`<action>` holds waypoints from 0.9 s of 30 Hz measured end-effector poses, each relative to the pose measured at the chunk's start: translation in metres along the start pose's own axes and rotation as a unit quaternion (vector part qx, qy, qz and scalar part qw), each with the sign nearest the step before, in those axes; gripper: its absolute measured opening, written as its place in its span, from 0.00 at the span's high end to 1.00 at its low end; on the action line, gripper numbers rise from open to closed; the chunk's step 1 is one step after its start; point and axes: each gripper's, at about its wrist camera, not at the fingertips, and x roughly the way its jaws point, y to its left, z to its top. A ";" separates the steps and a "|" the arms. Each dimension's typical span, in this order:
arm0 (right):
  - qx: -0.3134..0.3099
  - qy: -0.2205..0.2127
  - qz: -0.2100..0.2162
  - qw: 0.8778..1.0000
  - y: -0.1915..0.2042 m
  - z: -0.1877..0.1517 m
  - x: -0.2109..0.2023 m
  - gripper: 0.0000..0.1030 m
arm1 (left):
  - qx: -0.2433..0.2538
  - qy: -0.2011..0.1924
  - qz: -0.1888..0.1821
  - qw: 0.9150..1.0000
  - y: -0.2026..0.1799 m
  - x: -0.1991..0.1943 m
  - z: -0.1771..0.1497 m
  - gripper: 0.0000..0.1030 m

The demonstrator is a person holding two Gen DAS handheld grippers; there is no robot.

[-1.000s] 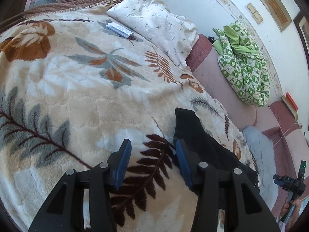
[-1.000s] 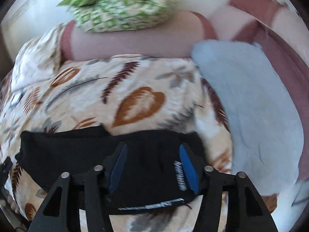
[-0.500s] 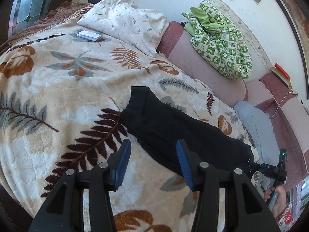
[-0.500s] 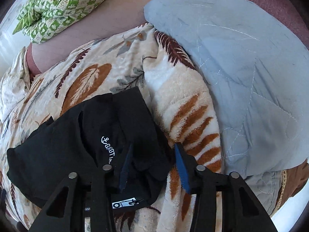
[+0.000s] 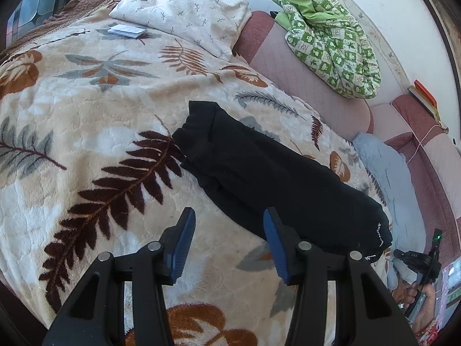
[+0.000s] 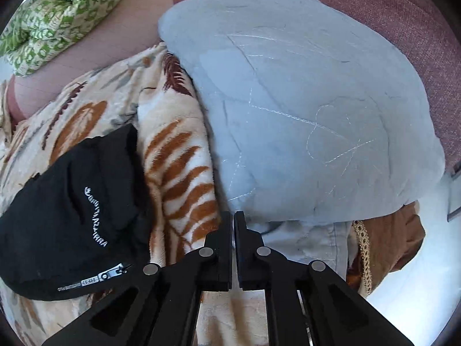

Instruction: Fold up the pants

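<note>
Left wrist view: black pants (image 5: 268, 178) lie folded on the bed's leaf-print blanket (image 5: 86, 121), long axis running far-left to near-right. Left gripper (image 5: 229, 242) fingers apart, empty, above the blanket.

Right wrist view: pants (image 6: 72, 210) at left; right gripper (image 6: 232, 222) fingers together, holding nothing, just closed.

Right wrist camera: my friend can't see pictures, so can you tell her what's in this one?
The right gripper is shut with nothing in it, above a leaf-print blanket. Black pants with white lettering and a zipper lie folded to its left, not touching it. A pale blue quilt fills the top right.
</note>
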 end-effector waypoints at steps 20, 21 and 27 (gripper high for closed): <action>0.115 0.042 0.173 0.977 0.044 0.001 0.049 0.86 | 0.000 0.013 0.000 1.000 -0.002 0.000 -0.008 0.50; 0.113 0.037 0.173 0.978 0.045 0.000 0.046 0.87 | -0.002 0.013 0.000 1.000 -0.001 0.000 -0.008 0.48; 0.116 0.021 0.183 0.976 0.032 -0.005 0.020 0.89 | -0.026 0.028 0.002 0.999 0.008 0.007 -0.011 0.45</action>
